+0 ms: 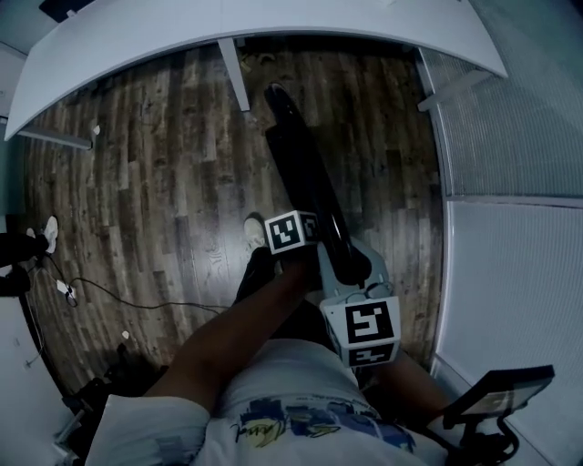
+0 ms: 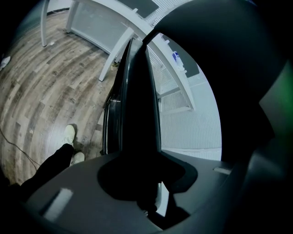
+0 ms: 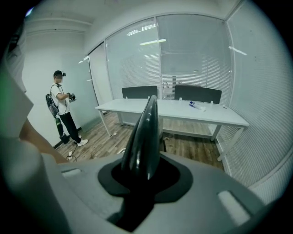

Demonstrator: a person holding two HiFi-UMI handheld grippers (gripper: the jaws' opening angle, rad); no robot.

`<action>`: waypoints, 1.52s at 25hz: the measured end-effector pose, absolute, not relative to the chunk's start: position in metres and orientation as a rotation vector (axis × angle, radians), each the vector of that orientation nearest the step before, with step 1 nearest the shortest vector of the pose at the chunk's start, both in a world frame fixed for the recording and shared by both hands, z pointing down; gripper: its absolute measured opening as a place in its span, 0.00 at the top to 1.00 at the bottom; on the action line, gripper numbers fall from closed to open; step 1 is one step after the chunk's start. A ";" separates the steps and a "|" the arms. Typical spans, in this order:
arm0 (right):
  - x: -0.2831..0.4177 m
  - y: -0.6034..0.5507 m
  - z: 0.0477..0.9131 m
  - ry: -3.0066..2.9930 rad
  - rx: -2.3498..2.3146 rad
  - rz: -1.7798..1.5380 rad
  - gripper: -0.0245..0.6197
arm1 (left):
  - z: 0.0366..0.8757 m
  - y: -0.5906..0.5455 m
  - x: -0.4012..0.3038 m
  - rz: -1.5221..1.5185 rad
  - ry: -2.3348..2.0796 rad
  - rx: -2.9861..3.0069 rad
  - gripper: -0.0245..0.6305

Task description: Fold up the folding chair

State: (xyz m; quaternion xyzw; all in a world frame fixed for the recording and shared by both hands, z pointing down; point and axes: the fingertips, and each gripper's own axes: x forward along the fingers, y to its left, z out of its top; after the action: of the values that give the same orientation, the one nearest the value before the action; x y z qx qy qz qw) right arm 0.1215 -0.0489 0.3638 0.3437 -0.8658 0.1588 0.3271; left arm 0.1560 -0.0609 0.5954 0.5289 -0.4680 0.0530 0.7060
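**Folded chair clamped in both grippers**

The folding chair (image 1: 305, 173) is folded flat. In the head view it shows edge-on as a long black slab that slants away from the person's body toward the table. Whether its far tip touches the boards cannot be told.

The left gripper (image 2: 144, 180) is clamped on the chair, and the dark edge fills the gap between its jaws. The right gripper (image 3: 142, 176) is closed on the glossy black edge as well (in the head view it sits just behind the left one, nearer the body). A bare forearm (image 1: 232, 341) reaches from the lower left up to the left gripper.

Under the chair is a wood-plank floor (image 1: 155, 182). The person's pale shoe (image 1: 254, 229) stands just left of the chair's near half. Further left a thin cable (image 1: 137, 298) trails across the boards.

Beyond the chair's far end stands a long white table (image 1: 273, 23), with one of its legs (image 1: 235, 73) close to the tip. A glass wall with blinds (image 1: 510, 182) runs down the right side, and a dark flat device on a stand (image 1: 499, 390) sits at the lower right.

The right gripper view also shows two dark chair backs (image 3: 139, 92) behind the table. Another person (image 3: 62, 107) stands by the far left wall, well apart from the chair.
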 end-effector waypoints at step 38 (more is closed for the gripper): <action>-0.175 -0.179 0.363 -2.403 0.062 0.167 0.84 | 0.599 -0.198 -0.160 -0.379 -1.404 0.722 0.78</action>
State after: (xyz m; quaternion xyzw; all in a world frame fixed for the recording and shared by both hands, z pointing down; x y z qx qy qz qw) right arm -0.1746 -0.1787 0.3634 0.0241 -0.9311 0.0649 0.3581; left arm -0.1596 -0.1983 0.5987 0.3228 -0.6274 -0.1695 0.6881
